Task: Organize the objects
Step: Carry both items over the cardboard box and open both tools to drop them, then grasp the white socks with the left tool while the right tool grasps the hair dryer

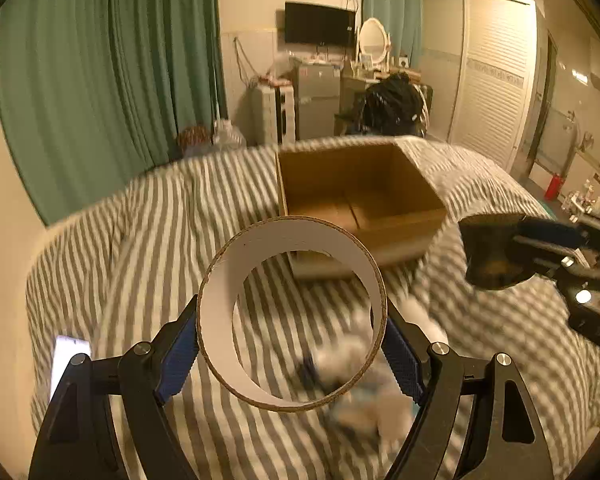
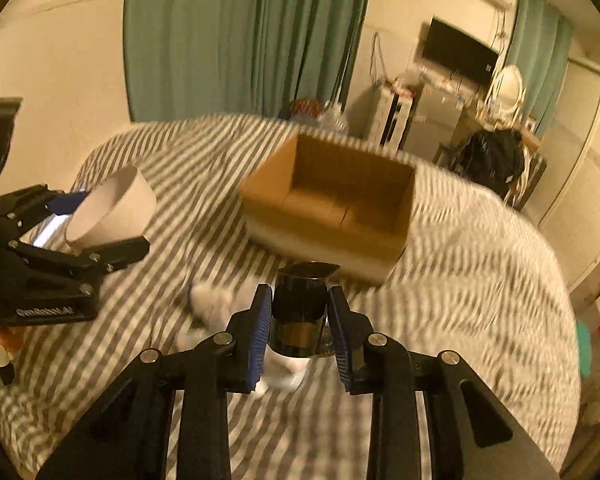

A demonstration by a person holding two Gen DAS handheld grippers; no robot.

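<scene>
The left gripper (image 1: 292, 344) pinches a wide cardboard ring (image 1: 292, 312) between its blue pads, held above the striped bedspread (image 1: 140, 220); the right gripper (image 2: 300, 332) clamps a dark metal jug (image 2: 300, 304) upright; the open cardboard box (image 2: 332, 200) sits on the bed beyond both; blurred small items (image 2: 212, 304) lie on the bedspread below.
</scene>
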